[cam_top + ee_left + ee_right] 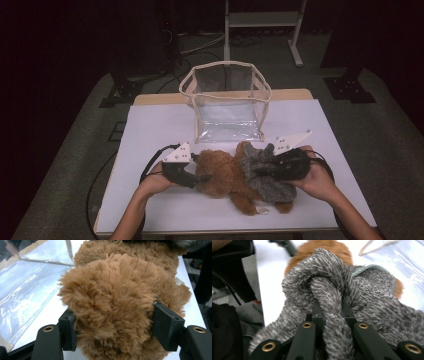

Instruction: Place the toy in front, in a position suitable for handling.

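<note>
Lying in the lower middle of the high view, the brown teddy bear (222, 177) is squeezed by the left gripper (196, 181) to be kept steady, while its grey fuzzy top (262, 172) is pinched tight by the right gripper (260, 171) for pulling.

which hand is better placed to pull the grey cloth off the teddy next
Right. The right tool is already pinched shut on a fold of the grey fleece cloth, while the left tool only brackets the brown teddy bear, suiting it to steadying.
</note>
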`<state>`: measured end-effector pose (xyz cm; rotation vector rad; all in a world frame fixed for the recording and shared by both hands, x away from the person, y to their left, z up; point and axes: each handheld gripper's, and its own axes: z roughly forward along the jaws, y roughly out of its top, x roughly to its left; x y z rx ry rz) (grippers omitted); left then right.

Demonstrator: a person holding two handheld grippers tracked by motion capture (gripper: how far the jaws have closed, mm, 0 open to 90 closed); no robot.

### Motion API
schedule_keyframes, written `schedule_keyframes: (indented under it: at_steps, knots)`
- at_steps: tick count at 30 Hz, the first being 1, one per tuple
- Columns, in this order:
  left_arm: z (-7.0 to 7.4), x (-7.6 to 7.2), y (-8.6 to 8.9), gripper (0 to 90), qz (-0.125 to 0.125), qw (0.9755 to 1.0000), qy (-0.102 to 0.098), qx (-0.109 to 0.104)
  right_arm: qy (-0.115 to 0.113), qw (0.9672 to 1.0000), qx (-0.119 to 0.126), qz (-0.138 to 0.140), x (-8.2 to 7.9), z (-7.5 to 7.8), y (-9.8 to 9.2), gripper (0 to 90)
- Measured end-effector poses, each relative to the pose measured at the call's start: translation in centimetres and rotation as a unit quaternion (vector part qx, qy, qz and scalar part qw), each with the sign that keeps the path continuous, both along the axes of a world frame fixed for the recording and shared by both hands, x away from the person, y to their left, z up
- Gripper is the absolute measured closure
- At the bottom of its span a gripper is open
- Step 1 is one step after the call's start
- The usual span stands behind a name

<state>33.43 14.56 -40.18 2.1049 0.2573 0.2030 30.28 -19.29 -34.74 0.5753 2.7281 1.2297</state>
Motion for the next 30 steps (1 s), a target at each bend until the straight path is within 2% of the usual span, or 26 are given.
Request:
schedule_keyframes:
  at_steps: [2, 3, 6, 10, 14, 16, 20, 21, 22, 26, 30]
  knots:
    - [0.0, 0.0, 0.1, 32.0, -0.002, 1.0, 0.001, -0.001, -0.005, 1.0, -0.006, 0.004, -0.2, 0.0, 0.4, 77.9]
    - [0.0, 0.1, 0.2, 30.2, -0.001, 1.0, 0.006, -0.005, -0.014, 0.9997, -0.02, 0.006, -0.1, -0.3, 0.7, 77.9]
    - [0.0, 0.2, 0.6, 26.5, 0.0, 0.9998, 0.017, -0.015, -0.006, 0.9998, -0.015, -0.01, 0.7, -0.8, 0.0, 78.0]
    - [-0.2, 0.4, 0.7, 21.0, 0.001, 0.9994, 0.03, -0.016, 0.001, 0.9996, -0.002, -0.029, 1.9, -1.2, -1.5, 78.1]
    - [-0.4, 0.4, 0.7, 24.6, -0.005, 0.999, 0.038, -0.021, 0.004, 0.9989, 0.0, -0.046, 2.4, -1.3, -2.6, 78.1]
    - [-0.5, 0.4, 0.5, 28.3, -0.005, 0.9995, 0.029, -0.014, 0.006, 0.9988, 0.002, -0.048, 2.3, -1.2, -2.6, 78.1]
    - [-0.5, 0.5, 0.1, 30.2, 0.0, 0.9998, 0.021, -0.008, -0.006, 0.9991, -0.008, -0.041, 1.8, -0.6, -1.6, 78.0]
    - [-0.5, 0.5, 0.1, 30.2, 0.001, 0.9998, 0.018, -0.008, -0.007, 0.9994, -0.004, -0.032, 1.7, -0.4, -1.1, 78.0]
    - [-0.5, 0.5, 0.1, 30.4, 0.006, 0.9998, 0.017, -0.009, -0.012, 0.9998, -0.009, -0.016, 1.5, -0.2, 0.4, 78.0]
    - [-0.4, 0.6, 0.3, 30.1, 0.008, 0.9998, 0.016, -0.008, -0.024, 0.9993, -0.02, 0.02, 1.3, -0.5, 3.0, 77.7]
    - [-0.4, 0.6, 0.6, 28.9, 0.005, 0.9996, 0.024, -0.015, -0.03, 0.9989, -0.03, 0.022, 1.5, -0.7, 3.5, 77.8]
